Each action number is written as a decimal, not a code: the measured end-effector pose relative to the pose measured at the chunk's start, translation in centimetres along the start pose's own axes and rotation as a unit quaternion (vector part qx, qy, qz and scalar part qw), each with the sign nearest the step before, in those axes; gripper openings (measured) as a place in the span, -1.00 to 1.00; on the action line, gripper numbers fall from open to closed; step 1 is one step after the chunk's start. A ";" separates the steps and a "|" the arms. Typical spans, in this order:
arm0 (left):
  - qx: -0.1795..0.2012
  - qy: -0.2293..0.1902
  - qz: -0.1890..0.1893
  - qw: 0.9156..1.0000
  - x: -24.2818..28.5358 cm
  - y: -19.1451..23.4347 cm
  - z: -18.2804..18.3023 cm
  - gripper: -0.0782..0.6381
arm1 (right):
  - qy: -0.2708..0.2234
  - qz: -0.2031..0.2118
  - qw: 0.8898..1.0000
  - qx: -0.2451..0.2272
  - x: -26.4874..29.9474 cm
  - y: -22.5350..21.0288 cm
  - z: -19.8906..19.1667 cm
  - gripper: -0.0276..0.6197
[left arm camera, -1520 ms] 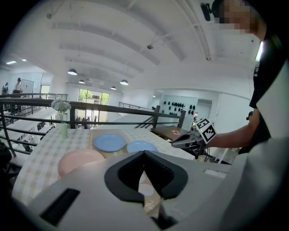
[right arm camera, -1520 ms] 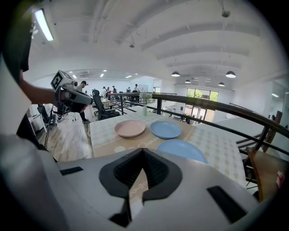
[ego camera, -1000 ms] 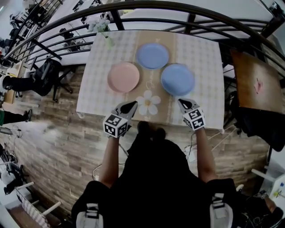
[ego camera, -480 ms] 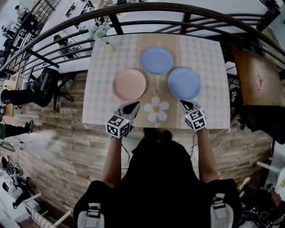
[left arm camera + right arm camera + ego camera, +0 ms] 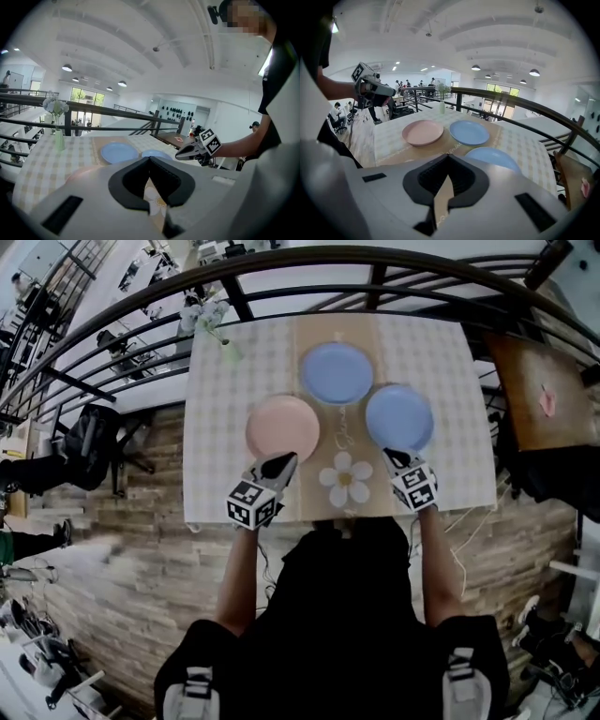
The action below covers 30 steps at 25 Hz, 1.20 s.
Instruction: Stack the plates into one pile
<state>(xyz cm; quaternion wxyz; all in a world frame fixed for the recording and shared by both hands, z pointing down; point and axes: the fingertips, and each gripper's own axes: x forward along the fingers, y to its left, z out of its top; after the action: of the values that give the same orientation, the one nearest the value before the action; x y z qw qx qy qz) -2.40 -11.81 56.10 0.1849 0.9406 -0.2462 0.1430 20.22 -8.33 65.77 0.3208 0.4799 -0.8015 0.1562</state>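
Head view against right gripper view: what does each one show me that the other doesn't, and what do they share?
Only the head view: the flower-shaped mat, and the right tongs seen from outside, close to the near blue plate. Only the right gripper view: those tongs shut with nothing in them, and the ceiling lamps. Both: the pink plate, the far blue plate and the near blue one, all lying apart and unstacked, the flower vase, and the left tongs.
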 end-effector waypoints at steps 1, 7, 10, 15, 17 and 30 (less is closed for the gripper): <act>0.000 0.003 -0.002 1.000 0.0 0.3 -0.1 -0.78 | 0.004 -0.003 1.000 0.000 0.3 -0.1 -0.1 -0.92; -0.004 -0.001 0.001 1.000 1.0 1.8 0.5 -0.78 | 0.020 -0.008 1.000 -0.011 1.3 -1.5 -0.5 -0.92; -0.006 -0.004 0.004 1.000 2.0 2.0 0.7 -0.78 | 0.028 -0.007 0.999 -0.024 1.8 -2.2 -0.8 -0.92; -0.007 0.003 -0.001 1.000 3.5 1.6 0.7 -0.78 | 0.045 -0.014 0.998 -0.039 2.2 -3.7 -2.1 -0.92; -0.006 0.008 -0.002 1.000 3.7 1.5 0.4 -0.78 | 0.056 -0.013 0.998 -0.038 2.4 -4.0 -3.1 -0.92; -0.008 0.032 0.004 0.999 4.1 1.2 -1.0 -0.78 | 0.123 -0.009 0.991 -0.060 4.4 -4.1 -8.8 -0.86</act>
<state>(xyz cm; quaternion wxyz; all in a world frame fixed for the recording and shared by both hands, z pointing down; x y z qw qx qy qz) 0.21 -14.07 58.79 0.1995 0.9332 -0.2446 0.1719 25.48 -8.38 75.02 0.4463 0.4438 -0.7598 0.1630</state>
